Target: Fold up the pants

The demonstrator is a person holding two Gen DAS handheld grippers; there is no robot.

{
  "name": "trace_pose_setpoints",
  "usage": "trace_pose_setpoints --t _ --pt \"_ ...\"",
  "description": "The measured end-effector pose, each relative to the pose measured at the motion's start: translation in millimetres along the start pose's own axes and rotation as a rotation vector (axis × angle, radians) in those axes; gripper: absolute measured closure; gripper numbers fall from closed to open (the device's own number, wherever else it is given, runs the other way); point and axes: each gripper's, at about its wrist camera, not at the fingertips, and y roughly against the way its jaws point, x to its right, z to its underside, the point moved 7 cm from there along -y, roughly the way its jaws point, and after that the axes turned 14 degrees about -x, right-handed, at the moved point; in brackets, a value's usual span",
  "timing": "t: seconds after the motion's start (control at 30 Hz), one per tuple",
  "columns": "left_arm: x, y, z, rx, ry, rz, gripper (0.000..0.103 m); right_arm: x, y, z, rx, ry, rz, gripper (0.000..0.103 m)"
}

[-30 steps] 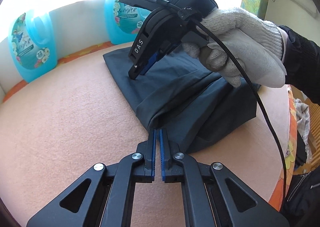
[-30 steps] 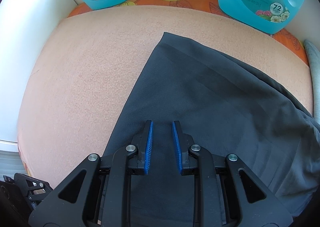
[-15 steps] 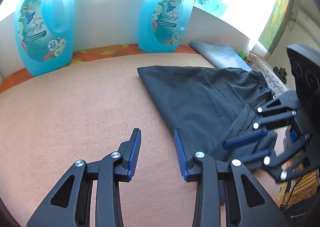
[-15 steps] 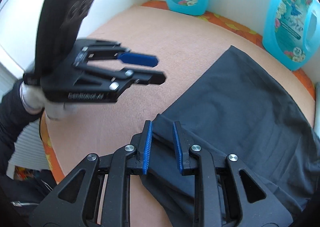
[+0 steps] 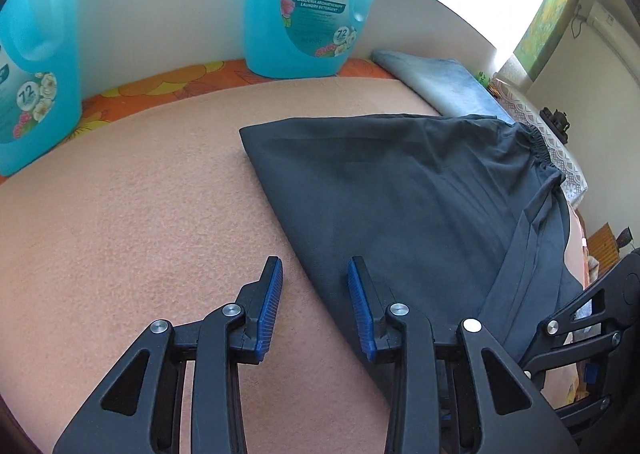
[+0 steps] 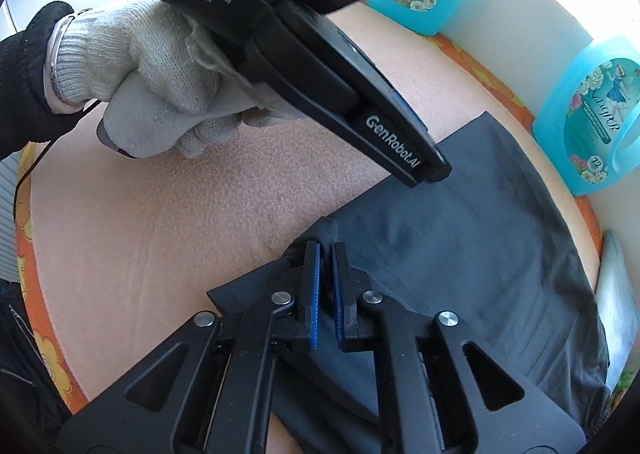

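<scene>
Dark grey pants (image 5: 420, 210) lie partly folded on a peach blanket (image 5: 132, 238), elastic waistband at the far right. They also show in the right wrist view (image 6: 492, 238). My left gripper (image 5: 315, 274) is open just above the pants' near left edge, one finger over the blanket and one over the cloth. It shows from the side in the right wrist view (image 6: 434, 174), held by a white-gloved hand. My right gripper (image 6: 327, 254) is shut on a bunched fold of the pants at their near corner. Part of it shows in the left wrist view (image 5: 576, 322).
Blue detergent jugs (image 5: 308, 2) (image 5: 28, 66) stand along the white back wall; one also shows in the right wrist view (image 6: 600, 110). A folded light blue cloth (image 5: 436, 78) lies at the back right. An orange flowered sheet (image 6: 40, 318) edges the blanket.
My left gripper has let go of the pants, opened and swung left to their left edge. My right gripper has closed on a fold at the near corner.
</scene>
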Motion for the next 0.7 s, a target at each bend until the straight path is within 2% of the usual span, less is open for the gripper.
trace_pose_setpoints --t 0.07,0.17,0.37,0.43,0.53,0.6,0.63,0.67,0.7 --pt "0 -2 -2 -0.002 0.006 0.006 0.093 1 11 1 0.026 -0.01 0.008 0.099" --pt "-1 -1 -6 0.016 0.018 0.006 0.097 6 33 6 0.068 -0.029 0.023 0.099" --pt "0 3 -18 0.049 0.034 -0.003 0.099 7 59 18 0.103 -0.046 0.047 0.099" --pt "0 2 -22 0.058 0.035 -0.034 0.099 7 70 22 0.13 -0.055 0.027 0.099" --pt "3 1 -26 0.061 0.048 0.013 0.099 13 70 27 0.12 -0.059 0.091 0.099" --pt "2 6 -26 0.07 0.071 0.056 0.099 15 66 30 0.099 -0.065 0.09 0.099" --pt "2 9 -25 0.069 0.077 0.077 0.097 15 66 31 0.098 -0.067 0.089 0.099" --pt "1 12 -24 0.066 0.093 0.085 0.085 15 66 31 0.099 -0.068 0.084 0.099" --pt "-1 15 -22 0.066 0.114 0.089 0.06 16 64 30 0.1 -0.069 0.076 0.099"
